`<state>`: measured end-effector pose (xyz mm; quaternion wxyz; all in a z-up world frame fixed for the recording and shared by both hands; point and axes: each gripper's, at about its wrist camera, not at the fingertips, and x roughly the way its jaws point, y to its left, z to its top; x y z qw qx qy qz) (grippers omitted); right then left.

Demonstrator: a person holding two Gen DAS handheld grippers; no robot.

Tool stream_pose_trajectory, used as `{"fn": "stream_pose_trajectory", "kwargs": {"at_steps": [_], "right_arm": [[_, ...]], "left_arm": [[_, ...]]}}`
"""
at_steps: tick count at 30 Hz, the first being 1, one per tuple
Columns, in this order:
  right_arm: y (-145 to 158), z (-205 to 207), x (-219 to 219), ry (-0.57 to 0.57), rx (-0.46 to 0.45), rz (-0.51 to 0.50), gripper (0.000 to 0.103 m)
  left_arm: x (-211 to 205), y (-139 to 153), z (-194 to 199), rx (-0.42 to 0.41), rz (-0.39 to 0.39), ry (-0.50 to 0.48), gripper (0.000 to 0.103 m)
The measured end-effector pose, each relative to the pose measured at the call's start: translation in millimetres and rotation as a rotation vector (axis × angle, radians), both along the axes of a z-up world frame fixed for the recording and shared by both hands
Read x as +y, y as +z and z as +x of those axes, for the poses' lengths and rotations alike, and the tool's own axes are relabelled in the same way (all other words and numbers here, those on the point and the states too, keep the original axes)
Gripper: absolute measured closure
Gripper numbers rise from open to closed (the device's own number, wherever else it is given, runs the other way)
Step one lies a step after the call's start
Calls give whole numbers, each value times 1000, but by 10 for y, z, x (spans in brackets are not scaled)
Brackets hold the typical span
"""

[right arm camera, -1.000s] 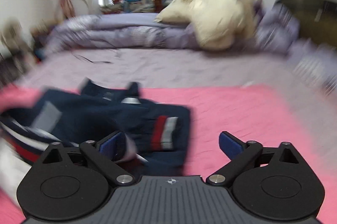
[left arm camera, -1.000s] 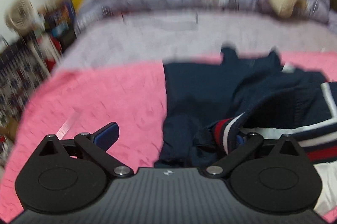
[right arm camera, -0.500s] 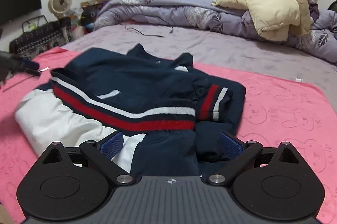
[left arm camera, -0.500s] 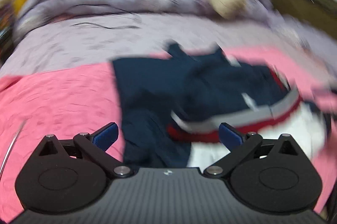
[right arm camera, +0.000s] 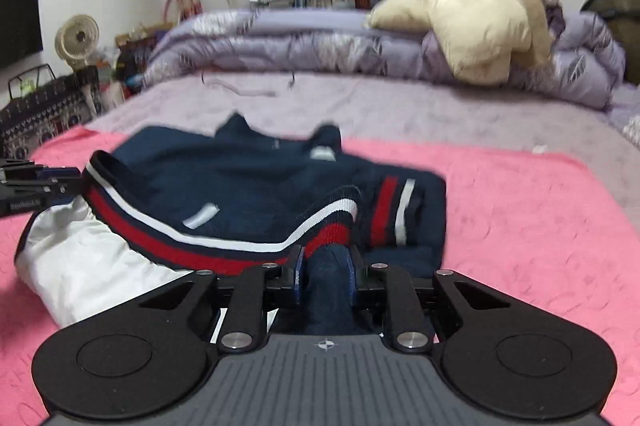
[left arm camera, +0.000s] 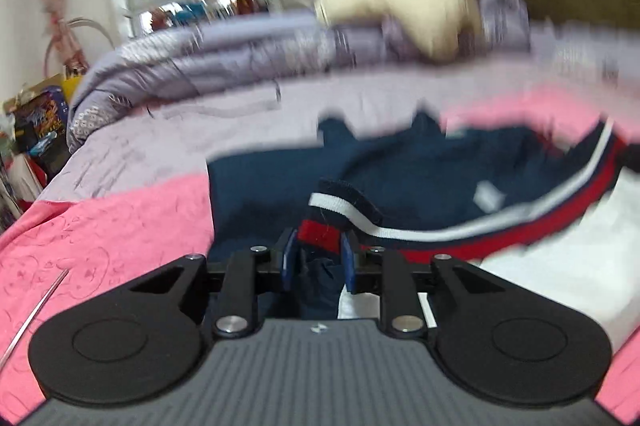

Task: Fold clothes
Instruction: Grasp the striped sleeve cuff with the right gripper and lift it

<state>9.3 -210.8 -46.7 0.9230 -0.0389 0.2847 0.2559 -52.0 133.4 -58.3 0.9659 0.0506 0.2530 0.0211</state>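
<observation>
Left hand-held gripper (left arm camera: pixel 318 260), jaws just closed, clamped on the red-and-white striped hem of the navy jacket (left arm camera: pixel 420 169); right hand-held gripper (right arm camera: pixel 325 272), jaws likewise just closed, pinching a bunch of the same hem's navy cloth. Jacket (right arm camera: pixel 256 185) spread on a pink blanket (right arm camera: pixel 520 209) over the bed, white lining showing. Beyond, a rumpled purple quilt (right arm camera: pixel 320 45) with a cream coat (right arm camera: pixel 460 17) on top.

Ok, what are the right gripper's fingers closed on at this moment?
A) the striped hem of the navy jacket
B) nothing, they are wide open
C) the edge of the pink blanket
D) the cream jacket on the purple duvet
A: in the right wrist view the right gripper, whose jaws have just been closing, pinches the striped hem of the navy jacket, with fabric bunched between its fingers.
</observation>
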Motion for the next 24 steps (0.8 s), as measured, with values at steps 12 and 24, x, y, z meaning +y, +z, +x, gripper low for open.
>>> {"fn": "stream_pose_trajectory", "kwargs": {"at_steps": [12, 24], "right_arm": [[-215, 358, -56, -5, 162, 72, 25], [121, -129, 162, -11, -109, 24, 89]], "left_arm": [[251, -186, 330, 245, -27, 10, 15], [-40, 235, -120, -45, 69, 67, 85]]}}
